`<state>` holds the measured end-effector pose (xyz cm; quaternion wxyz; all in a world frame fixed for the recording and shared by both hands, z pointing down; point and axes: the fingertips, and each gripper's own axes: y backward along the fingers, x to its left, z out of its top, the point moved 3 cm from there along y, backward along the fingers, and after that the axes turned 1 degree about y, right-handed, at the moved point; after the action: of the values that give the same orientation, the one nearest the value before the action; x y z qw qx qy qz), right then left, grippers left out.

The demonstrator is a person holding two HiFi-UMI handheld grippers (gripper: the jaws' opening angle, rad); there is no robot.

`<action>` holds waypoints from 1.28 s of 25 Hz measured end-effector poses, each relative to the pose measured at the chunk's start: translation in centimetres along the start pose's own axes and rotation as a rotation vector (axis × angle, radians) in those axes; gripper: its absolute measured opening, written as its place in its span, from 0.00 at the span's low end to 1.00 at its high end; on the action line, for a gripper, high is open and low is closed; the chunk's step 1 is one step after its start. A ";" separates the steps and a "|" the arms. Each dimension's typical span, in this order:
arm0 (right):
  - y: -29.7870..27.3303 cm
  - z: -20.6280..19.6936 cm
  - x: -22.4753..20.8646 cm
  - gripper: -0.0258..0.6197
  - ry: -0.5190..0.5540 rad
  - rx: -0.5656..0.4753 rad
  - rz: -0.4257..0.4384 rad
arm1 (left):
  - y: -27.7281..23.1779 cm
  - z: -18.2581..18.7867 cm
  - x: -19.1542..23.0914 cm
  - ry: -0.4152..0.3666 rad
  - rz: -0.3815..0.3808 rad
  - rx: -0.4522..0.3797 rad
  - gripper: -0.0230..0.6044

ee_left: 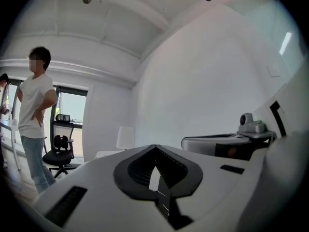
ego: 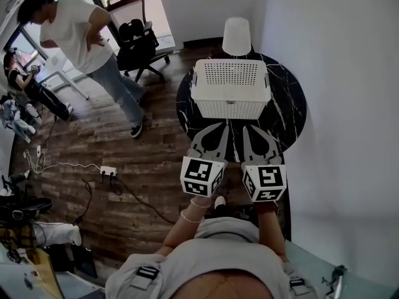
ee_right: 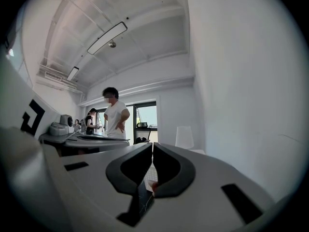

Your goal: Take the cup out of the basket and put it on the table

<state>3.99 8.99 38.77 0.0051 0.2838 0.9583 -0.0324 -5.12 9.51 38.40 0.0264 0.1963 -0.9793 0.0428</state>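
Left claw [ego: 218, 128]: pressed together at the tips, with nothing pinched. It is held just short of the near wall of the basket [ego: 227, 109] and pointed toward it.
Right claw [ego: 247, 129]: closed down to a hairline slit, with nothing gripped. It is held beside the left one, just short of the same near wall.
Marker cubes [ego: 202, 176]: one is carried at the back of each claw, on the side away from the basket.
Basket: white, with perforated walls. It is set upright on the worktop [ego: 288, 114], and dark surface is seen all round it.
Cup [ego: 237, 36]: white and tapered, narrower at its top. It is stood outside the basket, just beyond its far wall. Whether the two touch cannot be told.
Worktop: round and black, with white veins. The basket is carried near its middle.
Bystander [ego: 81, 30]: a person in a white T-shirt and jeans, hand on hip, is stood on the wooden floor [ego: 124, 161] well to the left of the basket.
Office chair [ego: 137, 45]: black, placed between the bystander and the basket.
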 end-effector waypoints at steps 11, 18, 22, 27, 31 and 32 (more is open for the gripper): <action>-2.3 -1.1 0.6 0.06 -0.009 0.035 -0.082 | -1.2 -0.7 2.7 0.006 -0.066 0.018 0.05; -3.3 -1.5 -0.3 0.06 -0.012 0.051 -0.093 | -2.3 -1.3 3.4 0.025 -0.060 0.031 0.05; -5.0 -1.5 -0.8 0.06 -0.013 0.056 -0.074 | -3.4 -1.3 4.5 0.031 -0.040 0.034 0.05; -8.4 -1.4 -1.4 0.06 -0.013 0.066 -0.013 | -5.6 -1.0 6.2 0.031 0.001 0.036 0.05; -11.3 -0.9 -2.3 0.06 -0.009 0.066 0.034 | -7.9 -0.4 7.5 0.036 0.036 0.031 0.05; -11.9 -0.8 -2.6 0.06 -0.010 0.067 0.043 | -8.5 -0.4 7.8 0.036 0.043 0.031 0.05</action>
<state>-0.30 -2.30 40.38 0.0010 0.3041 0.9504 -0.0655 -8.97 -1.26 39.91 0.0400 0.1749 -0.9818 0.0622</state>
